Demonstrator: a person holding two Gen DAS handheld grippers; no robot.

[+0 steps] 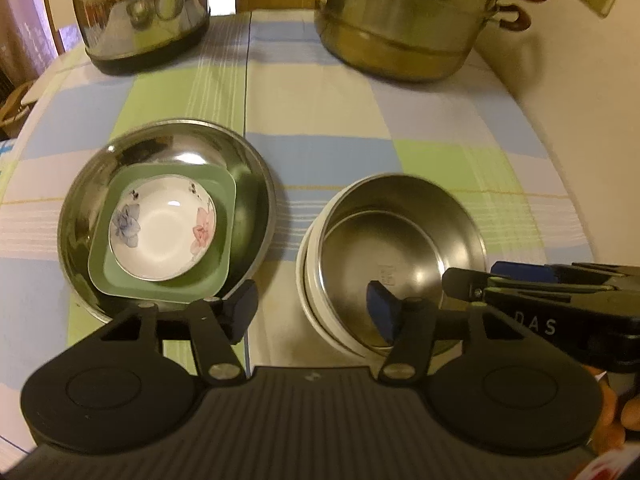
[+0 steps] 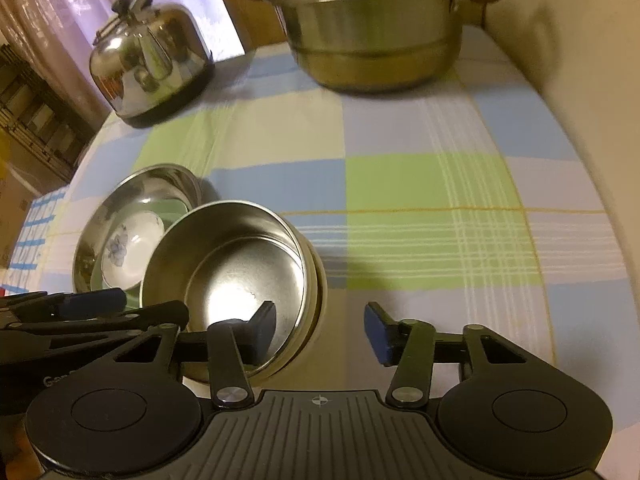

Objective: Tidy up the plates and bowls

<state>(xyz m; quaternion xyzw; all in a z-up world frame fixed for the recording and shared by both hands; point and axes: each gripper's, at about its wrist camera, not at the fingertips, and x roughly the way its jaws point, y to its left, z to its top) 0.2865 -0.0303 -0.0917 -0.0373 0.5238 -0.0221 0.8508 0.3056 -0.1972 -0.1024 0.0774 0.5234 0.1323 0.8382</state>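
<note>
A steel bowl (image 1: 404,236) sits nested in a white bowl (image 1: 306,284) on the checked cloth. My left gripper (image 1: 312,312) is open and straddles its left rim, blue pad inside, other finger outside, with a gap to the wall. My right gripper (image 2: 320,332) is open across the right rim of the same steel bowl (image 2: 240,264), with one finger inside and one outside. To the left, a wide steel dish (image 1: 248,184) holds a green square plate (image 1: 216,276) with a small floral dish (image 1: 164,228) on it.
A steel kettle (image 1: 140,12) stands at the back left and a tall steamer pot (image 1: 408,20) at the back right. A cream wall (image 1: 580,100) borders the table's right side. Checked cloth (image 1: 320,120) lies bare between the pots and the dishes.
</note>
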